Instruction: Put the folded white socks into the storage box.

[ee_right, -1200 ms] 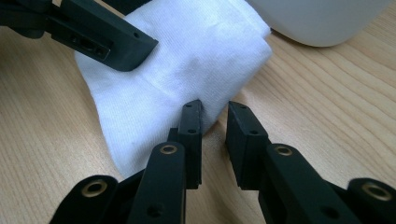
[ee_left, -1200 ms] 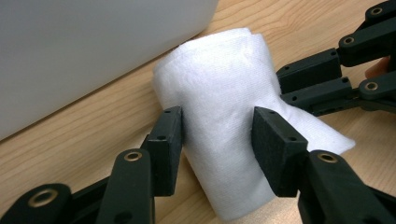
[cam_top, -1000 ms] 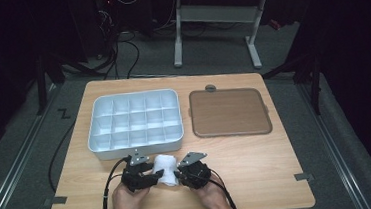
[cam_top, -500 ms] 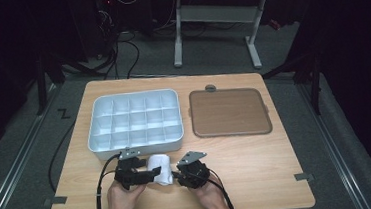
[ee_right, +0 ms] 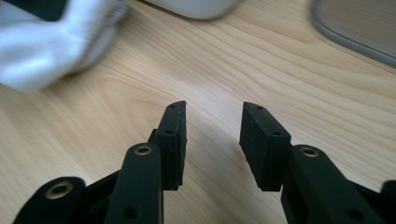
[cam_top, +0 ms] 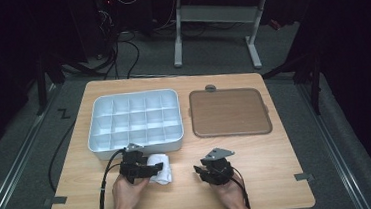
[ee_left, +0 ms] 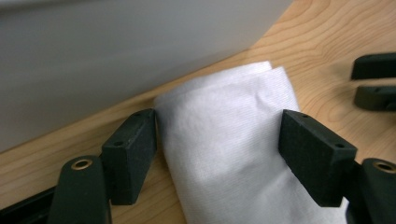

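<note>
A white folded cloth (cam_top: 163,170) lies on the wooden table (cam_top: 264,173) just in front of the tray. My left gripper (cam_top: 156,167) straddles it. In the left gripper view the cloth (ee_left: 224,140) fills the gap between the two pads (ee_left: 135,149), which rest at its sides without visibly squeezing it; these jaws have just been opening. My right gripper (cam_top: 202,170) stands apart to the right of the cloth, open. In the right gripper view its jaws (ee_right: 212,126) have only bare wood between them and have just been opening; the cloth (ee_right: 42,51) sits at upper left.
A white compartment tray (cam_top: 133,148) stands behind the cloth, its wall (ee_left: 116,56) close to my left gripper. A brown flat mat (cam_top: 229,112) lies to the tray's right. The right gripper's jaws (ee_left: 373,79) show at the left gripper view's right edge.
My right gripper has let go of the cloth and slid right, away from it. The cloth has sunk onto the table between the left gripper's jaws.
</note>
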